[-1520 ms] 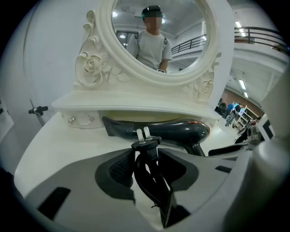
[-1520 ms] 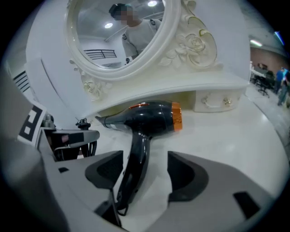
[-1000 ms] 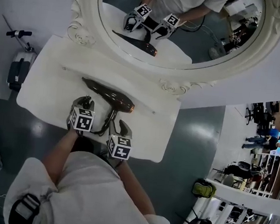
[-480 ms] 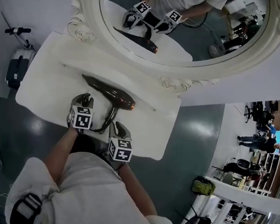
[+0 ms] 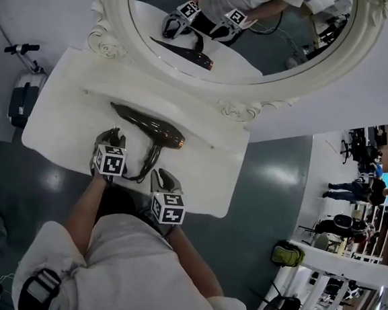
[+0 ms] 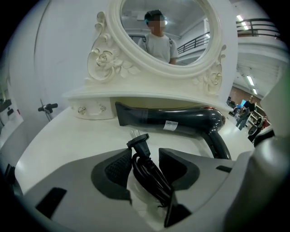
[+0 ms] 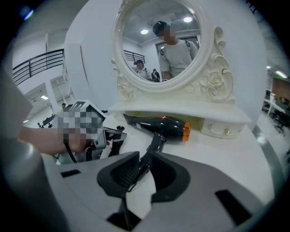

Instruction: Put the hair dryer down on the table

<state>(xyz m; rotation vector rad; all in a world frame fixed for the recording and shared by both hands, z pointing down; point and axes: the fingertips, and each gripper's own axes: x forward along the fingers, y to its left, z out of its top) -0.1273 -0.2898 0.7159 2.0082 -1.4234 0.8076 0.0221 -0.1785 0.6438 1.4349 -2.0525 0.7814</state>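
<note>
**Hair dryer lying on the table, both grippers at its cord end**

One white table [image 5: 59,109] is filling the middle of the head view. Its front edge is curving just in front of the person, and grey floor is showing off both ends. Bare top is lying open to the left of the dryer and again to its right, toward the right-hand corner. At the back, one oval mirror [image 5: 248,37] in a carved white frame is standing on a low raised shelf, which is closing off that side.

One hair dryer [image 5: 150,127] is lying flat on the table top, close along the foot of that shelf. Its dark barrel is pointing left and its orange-ringed end right. Its handle is angling back toward the front edge and the two grippers.

The left gripper [image 5: 112,138] is sitting near the front edge, just in front of the barrel and apart from it. Its jaws are standing fairly wide and appear to be pressing on the single bundled cord [image 6: 148,176]. The right gripper [image 7: 143,159] is sitting beside it to the right. Its jaws are drawn narrow and are gripping the lower tip of the dryer's handle, where the cord is leaving it.

One plug [image 6: 138,141] is sticking up out of the bundle, past the left gripper's fingertips, with its two prongs pointing at the barrel.
</note>
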